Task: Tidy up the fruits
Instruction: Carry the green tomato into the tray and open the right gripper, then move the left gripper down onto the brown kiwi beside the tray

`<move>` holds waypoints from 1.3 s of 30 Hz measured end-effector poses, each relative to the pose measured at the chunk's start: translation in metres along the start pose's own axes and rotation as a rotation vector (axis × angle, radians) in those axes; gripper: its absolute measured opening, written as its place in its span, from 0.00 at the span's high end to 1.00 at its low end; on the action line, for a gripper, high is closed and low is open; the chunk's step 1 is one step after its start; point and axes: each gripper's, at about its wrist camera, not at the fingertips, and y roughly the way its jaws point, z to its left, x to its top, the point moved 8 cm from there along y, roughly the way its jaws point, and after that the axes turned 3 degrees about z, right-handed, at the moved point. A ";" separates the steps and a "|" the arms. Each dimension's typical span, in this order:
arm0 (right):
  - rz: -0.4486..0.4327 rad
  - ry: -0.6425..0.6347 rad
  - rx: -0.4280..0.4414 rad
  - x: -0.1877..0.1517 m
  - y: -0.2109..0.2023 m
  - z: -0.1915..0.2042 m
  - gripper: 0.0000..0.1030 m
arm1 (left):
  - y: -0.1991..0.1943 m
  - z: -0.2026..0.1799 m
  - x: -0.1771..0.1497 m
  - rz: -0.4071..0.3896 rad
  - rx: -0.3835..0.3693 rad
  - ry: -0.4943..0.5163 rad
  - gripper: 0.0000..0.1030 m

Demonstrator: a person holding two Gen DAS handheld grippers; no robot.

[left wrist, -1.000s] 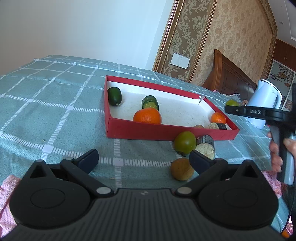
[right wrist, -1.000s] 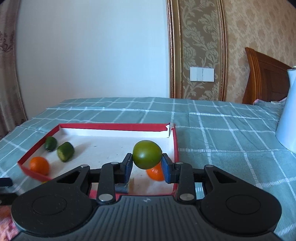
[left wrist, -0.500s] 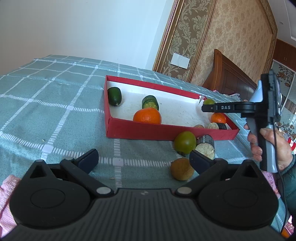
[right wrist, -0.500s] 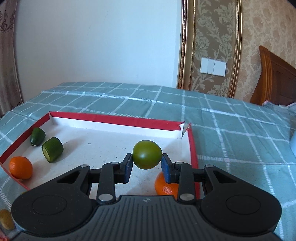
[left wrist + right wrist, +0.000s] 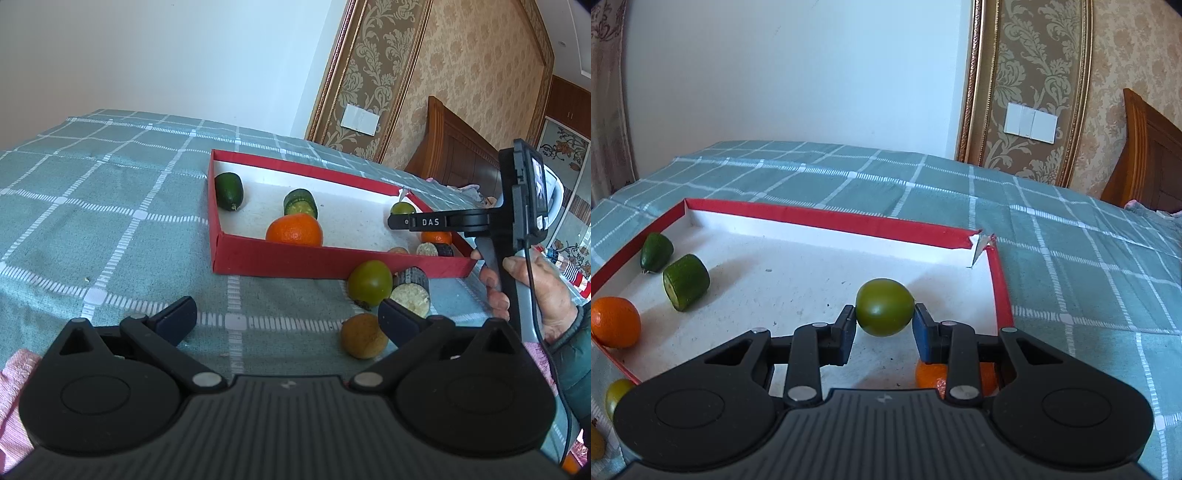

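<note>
Holding green fruit (image 5: pixel 884 307), right claw (image 5: pixel 884 328) above red tray (image 5: pixel 827 218); orange (image 5: pixel 615 322) left.

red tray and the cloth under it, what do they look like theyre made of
Red tray: probably cardboard, matte red outside and white inside; its far right corner is torn and shows a thin paper edge. Cloth: woven fabric, matte teal with a white grid; the weave texture shows up close.

Checked cloth (image 5: pixel 110 206) bears red tray (image 5: pixel 332 260), green fruit (image 5: pixel 370 282).
</note>
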 end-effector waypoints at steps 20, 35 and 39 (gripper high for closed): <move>-0.026 0.012 -0.005 -0.005 -0.017 0.000 0.66 | 0.002 0.000 0.000 0.002 0.002 0.002 0.00; -0.159 0.046 0.049 -0.034 -0.099 -0.006 0.47 | 0.003 0.000 0.000 0.004 0.003 0.004 0.00; -0.142 0.067 0.047 -0.048 -0.107 -0.014 0.47 | 0.003 0.000 0.000 0.004 0.003 0.004 0.00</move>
